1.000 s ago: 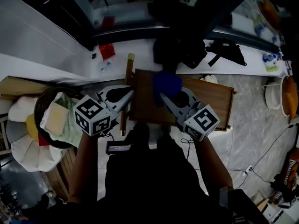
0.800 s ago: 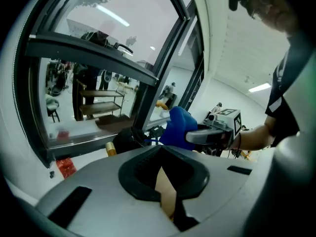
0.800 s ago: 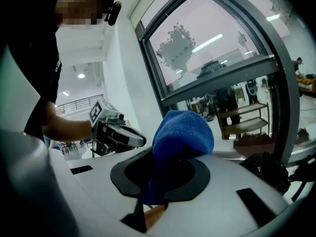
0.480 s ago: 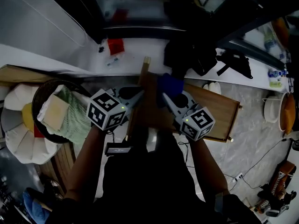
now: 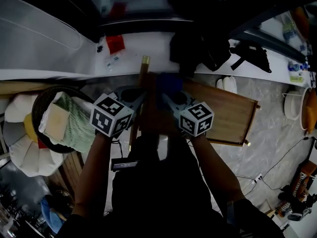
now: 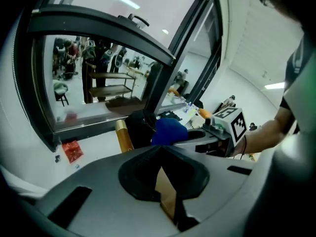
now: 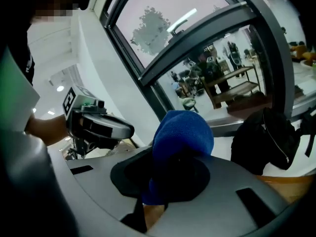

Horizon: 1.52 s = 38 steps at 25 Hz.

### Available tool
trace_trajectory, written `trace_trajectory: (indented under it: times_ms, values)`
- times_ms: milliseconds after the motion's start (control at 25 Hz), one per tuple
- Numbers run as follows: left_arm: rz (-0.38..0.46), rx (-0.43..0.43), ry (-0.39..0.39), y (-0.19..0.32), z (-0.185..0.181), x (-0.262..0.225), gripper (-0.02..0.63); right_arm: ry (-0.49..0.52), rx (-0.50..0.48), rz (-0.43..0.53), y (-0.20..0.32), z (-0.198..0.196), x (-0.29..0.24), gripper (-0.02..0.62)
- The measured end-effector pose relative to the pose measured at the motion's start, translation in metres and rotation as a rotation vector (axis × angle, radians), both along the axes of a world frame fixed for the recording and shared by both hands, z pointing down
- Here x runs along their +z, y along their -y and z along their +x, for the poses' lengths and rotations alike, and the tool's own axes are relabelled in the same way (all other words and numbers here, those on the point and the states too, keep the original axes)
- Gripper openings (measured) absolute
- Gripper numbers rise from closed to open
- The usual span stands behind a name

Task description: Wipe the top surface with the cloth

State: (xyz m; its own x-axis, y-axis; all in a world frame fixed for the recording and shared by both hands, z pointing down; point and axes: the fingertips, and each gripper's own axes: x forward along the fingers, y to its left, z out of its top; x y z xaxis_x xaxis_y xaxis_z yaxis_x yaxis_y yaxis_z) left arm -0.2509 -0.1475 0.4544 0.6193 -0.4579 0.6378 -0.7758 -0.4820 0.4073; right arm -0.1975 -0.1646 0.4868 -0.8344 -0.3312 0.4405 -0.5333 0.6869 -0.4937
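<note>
A blue cloth [image 5: 171, 83] is bunched at the left end of the brown wooden top [image 5: 228, 110]. My right gripper [image 5: 166, 96] is shut on it. In the right gripper view the cloth [image 7: 181, 137] bulges up out of the closed jaws, with a strip of the top [image 7: 284, 181] at the lower right. My left gripper [image 5: 144, 95] is close beside it on the left, shut with nothing in it. In the left gripper view its jaws meet at the tip [image 6: 160, 151], and the cloth [image 6: 169, 131] and the right gripper's cube [image 6: 232, 124] lie just beyond.
A gold-tipped wooden post [image 5: 143, 63] stands at the top's left edge. A black bag [image 5: 198, 46] and a red packet [image 5: 115, 43] lie on the white ledge behind. A basket of cloths [image 5: 62, 120] and a white cushion [image 5: 25, 152] are at the left.
The right gripper has carried the blue cloth to the left, toward the wooden post. The two marker cubes now sit closer together.
</note>
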Motion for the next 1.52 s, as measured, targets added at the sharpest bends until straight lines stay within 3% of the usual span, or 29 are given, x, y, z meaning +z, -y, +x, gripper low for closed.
trace_trajectory:
  times_ms: [440,640,920,1520]
  values:
    - [-0.057,0.004,0.066,0.016,-0.001,0.033,0.008,-0.070,0.003,-0.145,0.012,-0.028,0.093,0.061]
    - [-0.073,0.004,0.060,0.017,0.002,0.039,0.008,-0.166,-0.013,-0.193,0.014,-0.039,0.129,0.061]
    - [-0.066,0.007,0.034,0.014,0.014,0.033,0.008,-0.264,-0.031,-0.186,0.015,-0.036,0.153,0.061]
    - [-0.087,0.078,0.030,0.012,0.090,0.042,0.008,-0.303,0.020,-0.194,0.018,0.038,0.152,0.061]
